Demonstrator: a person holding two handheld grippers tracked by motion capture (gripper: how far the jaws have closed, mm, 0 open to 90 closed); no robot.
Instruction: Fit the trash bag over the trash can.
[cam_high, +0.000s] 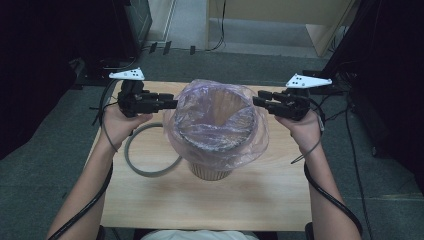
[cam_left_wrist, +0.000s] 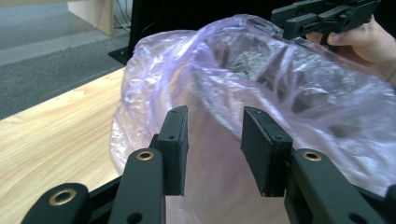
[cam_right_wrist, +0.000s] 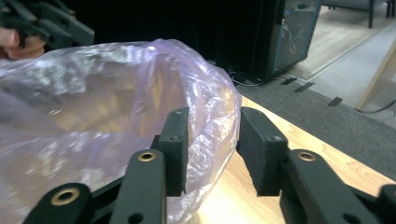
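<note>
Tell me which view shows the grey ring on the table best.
The high view: the ring lies flat on the table, left of the bin, partly tucked under the bag. The gripper views face the bag and give no look at the ring.

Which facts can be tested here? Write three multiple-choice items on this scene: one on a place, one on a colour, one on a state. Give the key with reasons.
1. Where does the grey ring lie?
A. Inside the bin
B. On the table, left of the bin in the high view
C. On the floor

2. What colour is the plastic bag?
A. Black
B. Green
C. Pale see-through purple

3. How is the bag set?
A. Open, its edge folded out over the bin's rim
B. Folded flat on the table
C. Knotted shut

Key:
1 B, the ring curves on the wood beside the bin's left side.
2 C, the bin's ribbed wall shows through purple film.
3 A, the mouth gapes and the film hangs down outside the rim.
</note>
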